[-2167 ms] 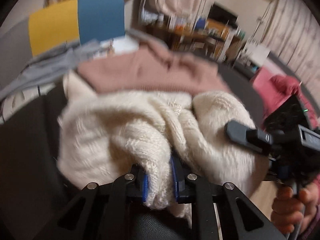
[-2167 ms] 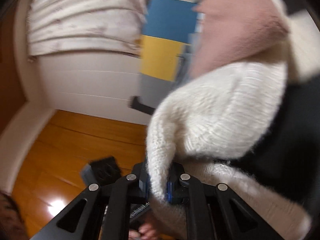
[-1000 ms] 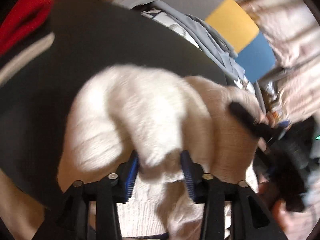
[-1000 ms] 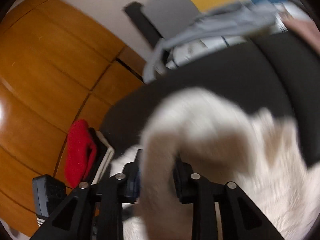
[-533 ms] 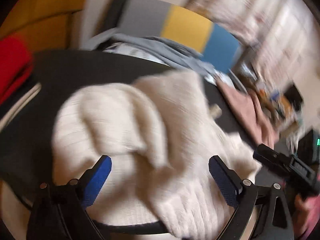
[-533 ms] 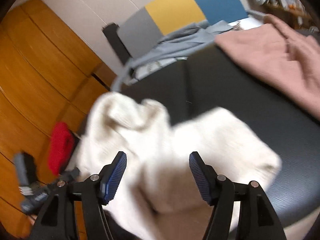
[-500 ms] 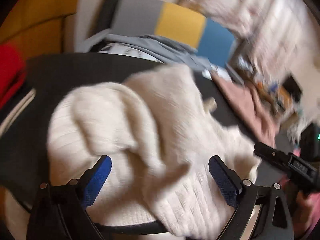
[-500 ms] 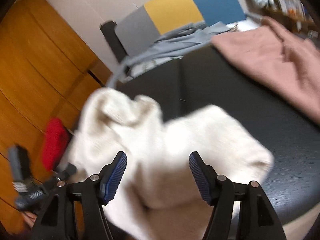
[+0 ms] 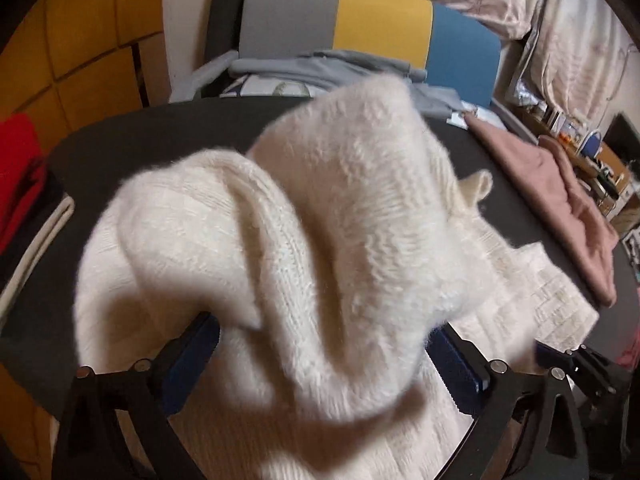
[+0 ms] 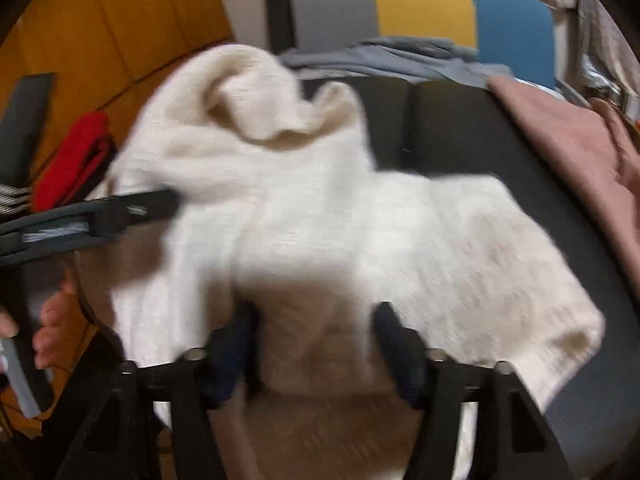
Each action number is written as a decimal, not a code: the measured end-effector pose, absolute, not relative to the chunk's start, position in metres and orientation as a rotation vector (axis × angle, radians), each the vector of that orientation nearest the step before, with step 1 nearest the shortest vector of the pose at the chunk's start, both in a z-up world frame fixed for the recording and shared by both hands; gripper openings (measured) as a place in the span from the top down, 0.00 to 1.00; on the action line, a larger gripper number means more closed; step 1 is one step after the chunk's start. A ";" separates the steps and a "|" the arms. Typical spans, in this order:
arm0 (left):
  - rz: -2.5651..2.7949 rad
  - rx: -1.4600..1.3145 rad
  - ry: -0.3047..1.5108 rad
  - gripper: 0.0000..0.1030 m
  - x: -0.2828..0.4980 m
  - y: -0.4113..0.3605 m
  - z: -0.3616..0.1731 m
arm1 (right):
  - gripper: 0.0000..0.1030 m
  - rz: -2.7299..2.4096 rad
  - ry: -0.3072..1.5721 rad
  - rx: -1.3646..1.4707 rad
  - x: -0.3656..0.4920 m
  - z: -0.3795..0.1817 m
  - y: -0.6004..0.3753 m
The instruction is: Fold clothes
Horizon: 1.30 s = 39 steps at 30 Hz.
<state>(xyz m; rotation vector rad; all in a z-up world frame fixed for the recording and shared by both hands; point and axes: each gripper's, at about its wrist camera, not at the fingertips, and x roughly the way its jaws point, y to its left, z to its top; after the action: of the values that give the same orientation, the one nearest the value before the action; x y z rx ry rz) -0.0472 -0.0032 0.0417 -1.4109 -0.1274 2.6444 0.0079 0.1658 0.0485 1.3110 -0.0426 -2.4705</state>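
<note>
The black table (image 9: 168, 136) fills most of both views; its dark top runs from 9 o'clock round to 3 o'clock behind the clothing.

The cream sweater (image 9: 344, 216) lies bunched on the table at the centre of both wrist views. In the left wrist view a thick fuzzy fold rises at 12 o'clock and drapes down toward the camera, while a flatter knitted panel spreads out toward 4 o'clock. In the right wrist view the sweater (image 10: 320, 208) lies flatter, with a rumpled part at 11 o'clock and a loose corner at 4 o'clock.

The chair (image 9: 360, 24) stands beyond the table at 12 o'clock – its back is grey, yellow and blue. Grey clothes (image 9: 320, 68) are draped over its seat.

The pink garment (image 9: 560, 200) rests on the table at 3 o'clock, apart from the sweater.

A red cloth (image 10: 76, 152) sits off the table edge at 9 o'clock.

The left gripper (image 9: 324, 356) has its fingers spread wide – sweater fabric lies loosely between them, not clamped. The right gripper (image 10: 316, 344) is likewise spread apart, with fabric lying between the fingers, unpinched. The left gripper also appears in the right wrist view at 9 o'clock, with a hand (image 10: 52, 320) on its handle.
</note>
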 end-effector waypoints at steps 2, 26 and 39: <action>2.640 -1.418 -0.140 0.48 -0.054 -0.004 0.037 | 0.85 -2.464 -0.049 1.295 0.002 0.046 0.161; 2.443 -1.136 -0.412 0.83 -0.051 -0.136 0.220 | 0.91 -3.104 -0.160 0.845 0.011 0.205 0.326; 2.488 -1.608 -0.346 0.71 -0.191 -0.164 0.083 | 0.81 -2.808 -0.059 1.284 -0.147 0.121 0.274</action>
<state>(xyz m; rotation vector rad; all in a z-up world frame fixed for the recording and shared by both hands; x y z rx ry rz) -0.1913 -0.1638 0.0830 -1.6078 -0.3456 2.4884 -0.1470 0.2738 0.1207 1.2841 -0.0588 -2.8076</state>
